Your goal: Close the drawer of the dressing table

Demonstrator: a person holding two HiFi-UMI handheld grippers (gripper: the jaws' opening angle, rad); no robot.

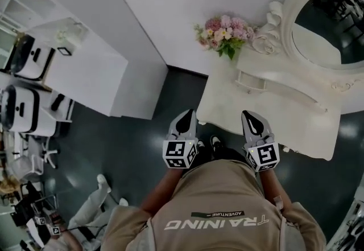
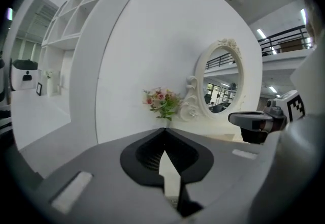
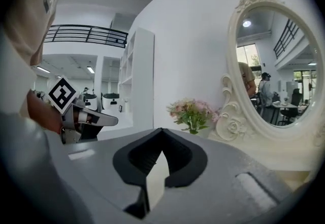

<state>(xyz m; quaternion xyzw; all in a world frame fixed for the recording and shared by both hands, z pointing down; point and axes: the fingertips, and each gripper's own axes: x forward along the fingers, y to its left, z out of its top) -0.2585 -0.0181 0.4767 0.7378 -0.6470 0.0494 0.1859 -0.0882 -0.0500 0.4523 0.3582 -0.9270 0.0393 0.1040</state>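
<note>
The white dressing table [image 1: 296, 124] stands against the wall, with an oval mirror [image 1: 327, 22] and a pink flower bunch [image 1: 224, 32] at its back. A small raised drawer box [image 1: 253, 80] sits on its top. I cannot make out an open drawer along its front edge. My left gripper [image 1: 187, 114] and right gripper [image 1: 248, 114] hover side by side just before the table's near-left edge, both shut and empty. The left gripper [image 2: 165, 129] has its jaws meeting at the tip, as does the right gripper [image 3: 161, 129]. Both point toward the flowers [image 2: 161, 101] and the mirror [image 3: 277, 60].
A tall white shelf unit [image 1: 85, 56] fills the left against the wall. White pod-like machines [image 1: 23, 107] stand at the far left. The floor [image 1: 136, 147] is dark and glossy. My shoes [image 1: 215, 143] are close to the table front. Someone's white-clad legs [image 1: 94, 204] are at lower left.
</note>
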